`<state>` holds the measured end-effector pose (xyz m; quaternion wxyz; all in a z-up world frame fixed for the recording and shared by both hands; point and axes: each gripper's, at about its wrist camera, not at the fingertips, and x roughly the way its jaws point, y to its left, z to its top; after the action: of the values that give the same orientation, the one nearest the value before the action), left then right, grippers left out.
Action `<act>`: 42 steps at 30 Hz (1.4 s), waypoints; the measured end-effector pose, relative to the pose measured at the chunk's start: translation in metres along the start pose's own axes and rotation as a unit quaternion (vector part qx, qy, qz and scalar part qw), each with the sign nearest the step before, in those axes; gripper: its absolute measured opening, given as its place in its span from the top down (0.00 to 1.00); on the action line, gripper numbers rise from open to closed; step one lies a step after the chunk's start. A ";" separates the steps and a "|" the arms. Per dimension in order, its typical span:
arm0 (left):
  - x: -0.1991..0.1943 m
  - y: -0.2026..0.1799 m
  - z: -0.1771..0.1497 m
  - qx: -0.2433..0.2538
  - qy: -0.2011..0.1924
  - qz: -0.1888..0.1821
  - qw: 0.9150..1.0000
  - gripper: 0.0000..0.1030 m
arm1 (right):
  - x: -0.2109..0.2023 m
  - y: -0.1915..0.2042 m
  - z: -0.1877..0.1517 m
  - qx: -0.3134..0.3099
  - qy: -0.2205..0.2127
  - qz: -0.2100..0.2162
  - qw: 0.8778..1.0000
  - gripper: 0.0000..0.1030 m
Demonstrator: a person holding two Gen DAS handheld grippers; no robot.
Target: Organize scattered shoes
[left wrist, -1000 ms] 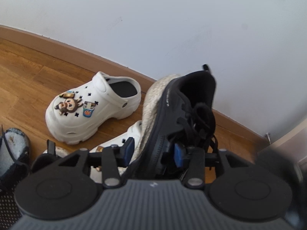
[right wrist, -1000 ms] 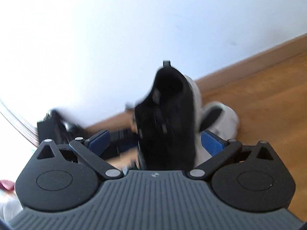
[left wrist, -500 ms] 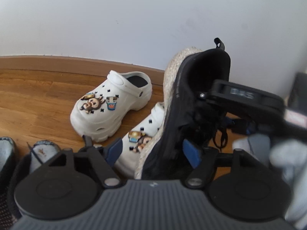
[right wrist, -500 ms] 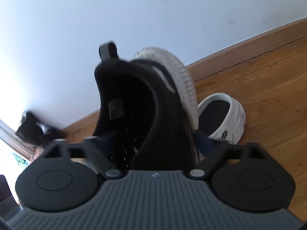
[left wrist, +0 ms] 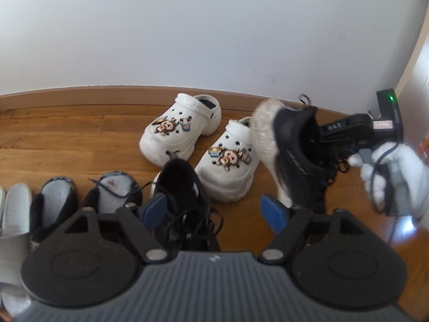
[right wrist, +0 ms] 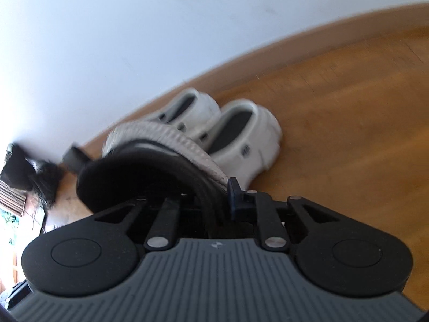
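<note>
My left hand-held gripper (left wrist: 215, 209), its jaws opening and empty, had let go of the black sneaker (left wrist: 300, 153), which my right hand-held gripper (right wrist: 214, 201) now pinched by the collar, tilted above the floor (left wrist: 67, 145) beside the white clogs (left wrist: 228, 163), so the handover was done.

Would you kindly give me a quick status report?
Right gripper shut on black sneaker, tilted. Left gripper opening, empty. White clogs close beside sneaker.

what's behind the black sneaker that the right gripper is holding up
Behind the lifted black sneaker, held by the shut right gripper, stand two white clogs against the baseboard. The sneaker covers their toe ends here.
</note>
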<state>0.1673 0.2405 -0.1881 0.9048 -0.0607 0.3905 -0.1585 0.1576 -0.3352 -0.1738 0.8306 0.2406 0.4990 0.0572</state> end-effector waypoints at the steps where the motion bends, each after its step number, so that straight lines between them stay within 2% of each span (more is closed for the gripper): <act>1: -0.002 0.000 -0.001 0.001 0.003 -0.001 1.000 0.25 | -0.004 -0.005 -0.004 0.014 0.013 -0.011 1.000 0.86; 2: -0.002 0.001 -0.002 -0.003 0.004 -0.003 1.000 0.24 | -0.007 -0.010 -0.008 0.027 0.025 -0.022 0.999 0.87; 4: -0.004 0.001 -0.003 -0.007 0.008 -0.010 1.000 0.24 | -0.014 -0.031 -0.022 0.077 0.068 -0.077 0.992 0.87; 5: -0.005 0.000 -0.004 -0.006 0.007 -0.012 1.000 0.24 | -0.012 -0.033 -0.024 0.081 0.075 -0.086 0.990 0.87; 6: -0.007 -0.001 -0.004 -0.005 0.006 -0.012 1.000 0.24 | -0.010 -0.041 -0.032 0.088 0.101 -0.114 0.984 0.87; 10: -0.012 -0.015 -0.005 0.013 -0.004 -0.027 1.000 0.24 | 0.014 -0.057 -0.064 0.079 0.151 -0.181 0.968 0.88; 12: -0.014 -0.024 -0.006 0.023 -0.008 -0.037 0.999 0.24 | 0.022 -0.055 -0.072 0.067 0.154 -0.189 0.968 0.89; 14: -0.016 -0.031 -0.007 0.029 0.001 -0.027 0.999 0.24 | 0.027 -0.050 -0.075 0.055 0.152 -0.189 0.969 0.89; 17: -0.015 -0.031 -0.011 0.005 0.030 -0.022 0.999 0.24 | 0.031 -0.044 -0.075 0.038 0.149 -0.182 0.971 0.86; 20: -0.011 -0.027 -0.015 -0.023 0.067 -0.017 0.997 0.24 | 0.029 -0.043 -0.077 0.022 0.148 -0.148 0.978 0.76; 22: -0.010 -0.025 -0.016 -0.025 0.076 -0.006 0.997 0.24 | 0.024 -0.037 -0.078 -0.006 0.138 -0.135 0.981 0.56; 23: -0.010 -0.025 -0.015 -0.023 0.078 -0.001 0.997 0.24 | 0.021 -0.035 -0.078 -0.021 0.133 -0.127 0.983 0.50; 25: -0.010 -0.023 -0.013 -0.024 0.081 0.006 0.996 0.24 | 0.008 -0.027 -0.079 -0.050 0.115 -0.118 0.985 0.28; 27: -0.011 -0.020 -0.012 -0.027 0.087 0.012 0.996 0.24 | -0.003 -0.023 -0.077 -0.064 0.103 -0.109 0.987 0.15; 28: -0.011 -0.019 -0.011 -0.027 0.088 0.015 0.996 0.24 | -0.008 -0.021 -0.076 -0.071 0.097 -0.105 0.987 0.14; 30: -0.011 -0.017 -0.010 -0.028 0.089 0.022 0.995 0.24 | -0.014 -0.022 -0.079 -0.071 0.095 -0.061 0.991 0.12; 35: -0.011 -0.013 -0.011 -0.033 0.094 0.019 0.995 0.24 | -0.016 -0.015 -0.098 -0.114 0.109 -0.053 0.986 0.04; 39: -0.013 -0.012 -0.011 -0.033 0.093 0.018 0.995 0.24 | -0.002 -0.015 -0.125 -0.151 0.144 -0.073 0.975 0.04; 42: -0.015 -0.009 -0.011 -0.037 0.091 0.014 0.995 0.24 | 0.003 -0.014 -0.137 -0.174 0.147 -0.101 0.968 0.03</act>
<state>0.1472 0.2374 -0.1832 0.8649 -0.0736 0.4775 -0.1361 0.0400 -0.2993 -0.2351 0.7787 0.0294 0.6197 0.0934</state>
